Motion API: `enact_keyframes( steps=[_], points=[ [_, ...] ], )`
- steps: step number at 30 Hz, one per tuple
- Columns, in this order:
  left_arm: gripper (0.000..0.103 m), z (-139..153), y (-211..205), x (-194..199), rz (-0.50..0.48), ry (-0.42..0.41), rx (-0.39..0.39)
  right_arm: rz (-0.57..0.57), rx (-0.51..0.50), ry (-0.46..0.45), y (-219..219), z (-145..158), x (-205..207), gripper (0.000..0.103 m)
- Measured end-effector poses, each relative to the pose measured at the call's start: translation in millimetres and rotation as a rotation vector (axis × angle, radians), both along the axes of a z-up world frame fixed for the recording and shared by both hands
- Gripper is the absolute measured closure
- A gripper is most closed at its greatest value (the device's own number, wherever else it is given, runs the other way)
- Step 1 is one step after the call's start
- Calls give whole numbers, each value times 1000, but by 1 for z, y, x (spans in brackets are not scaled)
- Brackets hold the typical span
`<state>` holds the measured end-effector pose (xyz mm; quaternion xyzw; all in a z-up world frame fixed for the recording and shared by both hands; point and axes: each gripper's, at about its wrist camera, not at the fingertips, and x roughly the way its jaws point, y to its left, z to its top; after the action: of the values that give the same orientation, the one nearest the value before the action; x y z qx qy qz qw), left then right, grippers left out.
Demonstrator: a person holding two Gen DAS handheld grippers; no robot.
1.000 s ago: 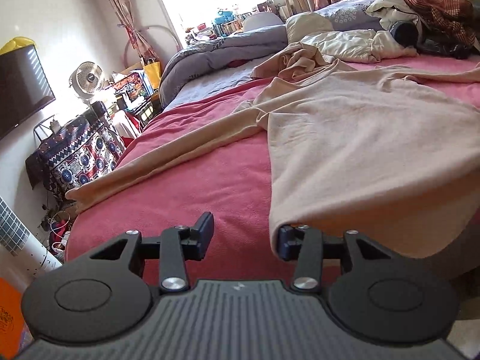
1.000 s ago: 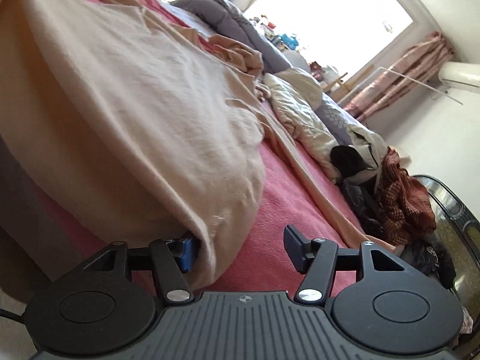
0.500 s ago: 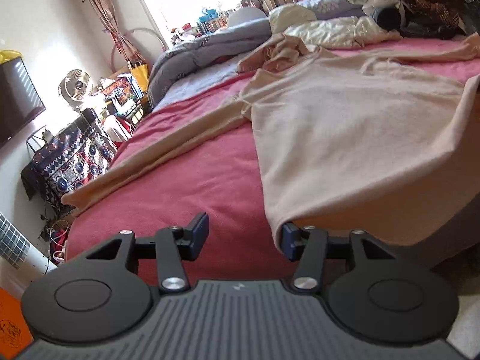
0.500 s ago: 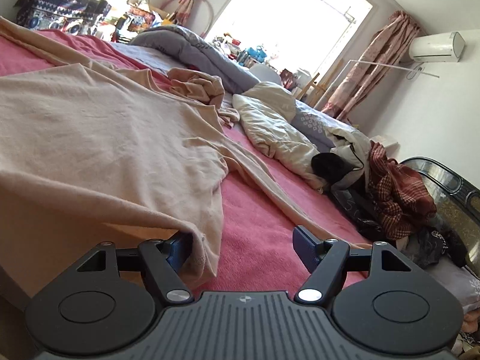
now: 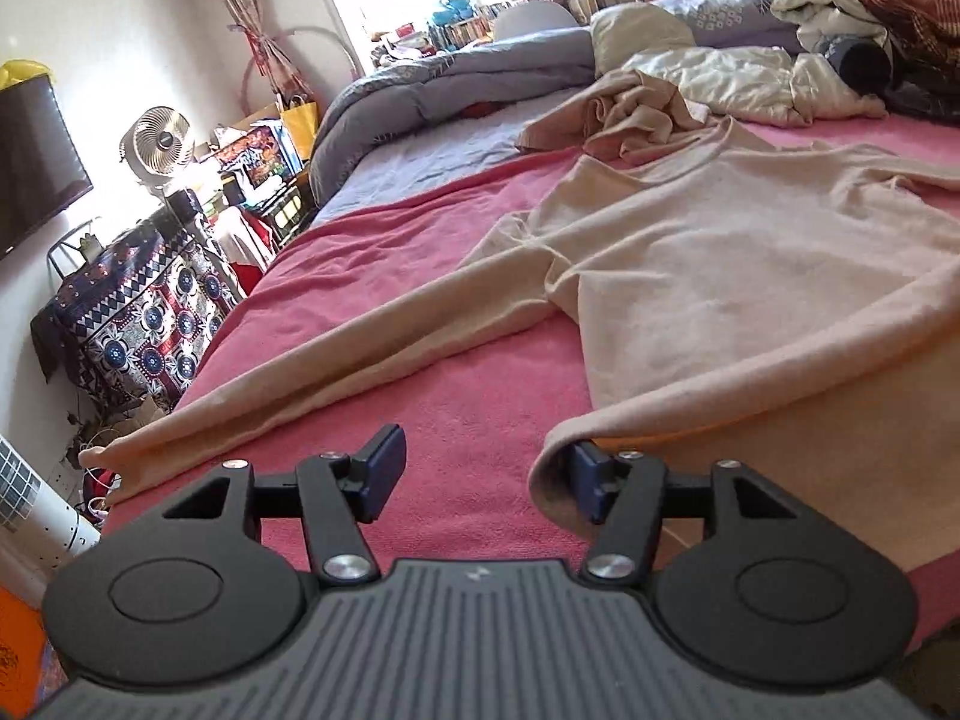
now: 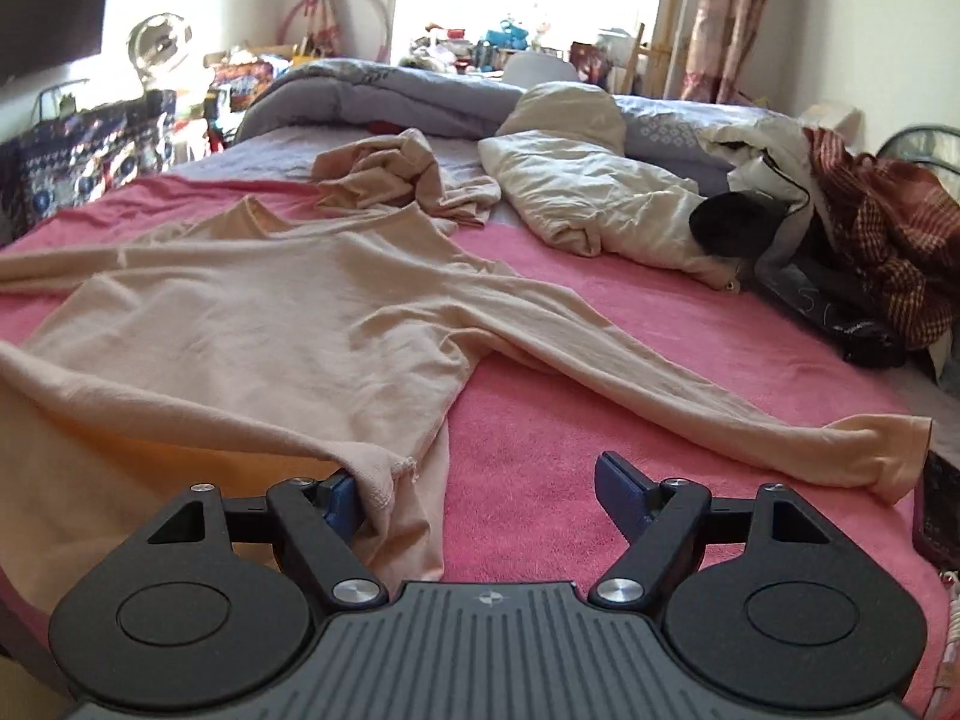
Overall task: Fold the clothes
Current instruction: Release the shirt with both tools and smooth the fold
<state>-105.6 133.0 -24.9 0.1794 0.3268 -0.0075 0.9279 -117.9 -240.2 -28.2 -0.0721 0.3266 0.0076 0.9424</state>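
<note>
Shirt is laid flat on the bed, hem at 6 o'clock. Jaws of left gripper and right gripper are opening; hem corners only draped on one pad each. Spreading judged done; a sleeve regrasp is needed next.

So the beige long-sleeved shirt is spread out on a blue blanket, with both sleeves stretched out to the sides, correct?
Not quite: the blanket is pink, not blue. The right wrist view shows the beige long-sleeved shirt spread on it, with both sleeves stretched out to the sides.
</note>
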Motion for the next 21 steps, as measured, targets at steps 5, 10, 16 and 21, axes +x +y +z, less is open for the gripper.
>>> enact_keyframes(
  steps=[5, 10, 16, 21],
  points=[
    [41, 14, 0, -3, -120, 0, -130, 131, 78, 1, 5, 4, -14, 24],
    [37, 18, -2, 17, -13, -21, 4, -57, 18, 5, -3, 6, 29, 24],
    [34, 27, -2, -11, -144, -41, -16, 209, -56, -42, 49, 13, 13, 24],
    [33, -3, -29, -26, -267, -10, 215, 305, -252, -7, 94, -14, 14, 24]
  ],
)
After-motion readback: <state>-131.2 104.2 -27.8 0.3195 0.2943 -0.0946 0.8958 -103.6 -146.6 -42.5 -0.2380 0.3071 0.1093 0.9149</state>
